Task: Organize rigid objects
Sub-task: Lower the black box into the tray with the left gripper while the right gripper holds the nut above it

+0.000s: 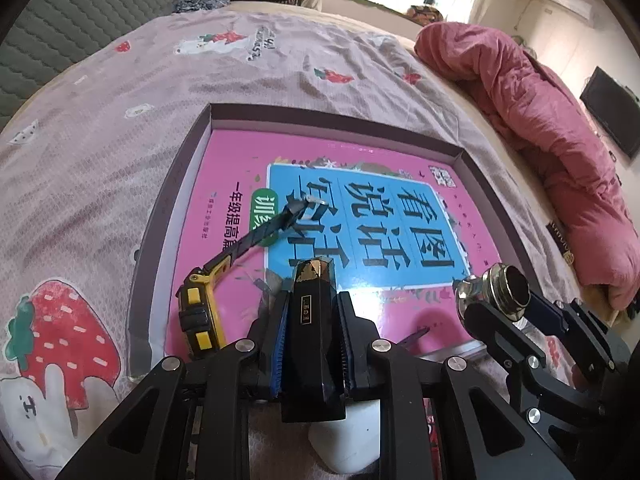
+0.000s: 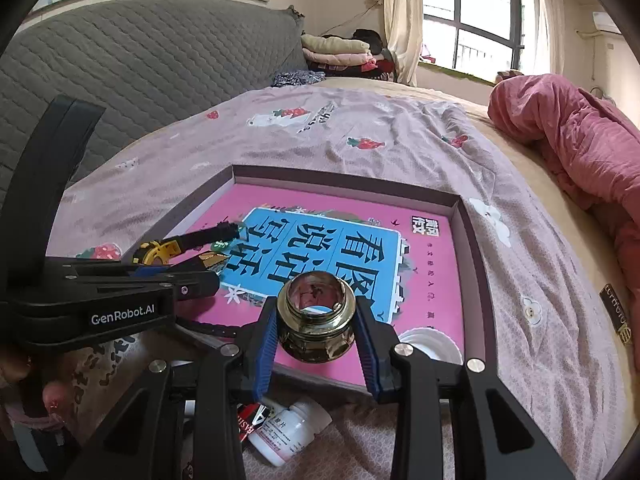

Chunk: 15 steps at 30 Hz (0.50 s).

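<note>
Item 1, left gripper: clenched on a black faceted block with a worn gold tip and a small gold label, likely an ink stick, held between the blue pads, nose forward, over the near part of the shallow box tray. Item 2, right gripper: jaws narrowed onto a brass threaded fitting, open mouth facing the camera, poised above the tray's near edge; both blue pads touch its flanks. Item 3, tray contents: a pink Chinese workbook lying flat as a liner, and a yellow-and-black tape measure at the left side, its blade partly run out across the book. Item 4, outside the tray on the strawberry-print bedsheet: a white pill bottle lying on its side beside a red-and-black packet; a white round lid sits at the tray's near right corner. Handling note, as judgement: the step appears to be placing both held pieces into the tray; lower each until it rests on the book before releasing, set the block clear of the tape blade, and stand the fitting on its flat end so it cannot roll
</note>
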Tool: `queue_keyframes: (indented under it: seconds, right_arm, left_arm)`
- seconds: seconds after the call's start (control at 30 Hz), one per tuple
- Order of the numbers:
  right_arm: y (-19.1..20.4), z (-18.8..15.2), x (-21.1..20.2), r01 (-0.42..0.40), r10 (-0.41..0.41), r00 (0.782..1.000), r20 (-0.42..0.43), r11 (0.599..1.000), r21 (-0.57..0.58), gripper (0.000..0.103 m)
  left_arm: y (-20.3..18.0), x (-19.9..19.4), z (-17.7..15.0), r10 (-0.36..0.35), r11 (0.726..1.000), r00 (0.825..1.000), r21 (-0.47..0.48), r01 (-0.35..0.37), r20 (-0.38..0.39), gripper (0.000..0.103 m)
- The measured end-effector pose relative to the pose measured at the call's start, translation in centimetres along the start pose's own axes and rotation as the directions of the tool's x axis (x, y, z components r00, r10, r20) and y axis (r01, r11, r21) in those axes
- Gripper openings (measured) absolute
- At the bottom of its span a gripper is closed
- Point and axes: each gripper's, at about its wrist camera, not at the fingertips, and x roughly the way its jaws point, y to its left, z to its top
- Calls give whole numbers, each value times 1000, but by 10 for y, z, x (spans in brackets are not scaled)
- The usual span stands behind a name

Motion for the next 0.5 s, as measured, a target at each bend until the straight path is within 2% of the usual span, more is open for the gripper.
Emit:
queue_keyframes:
  seconds: [0.5]
  right_arm:
    - [5, 3, 11, -21, 21, 999, -29, 1000, -23, 36]
  left_arm:
    - [3, 1, -6, 20, 1000, 1000, 9, -20, -16, 23]
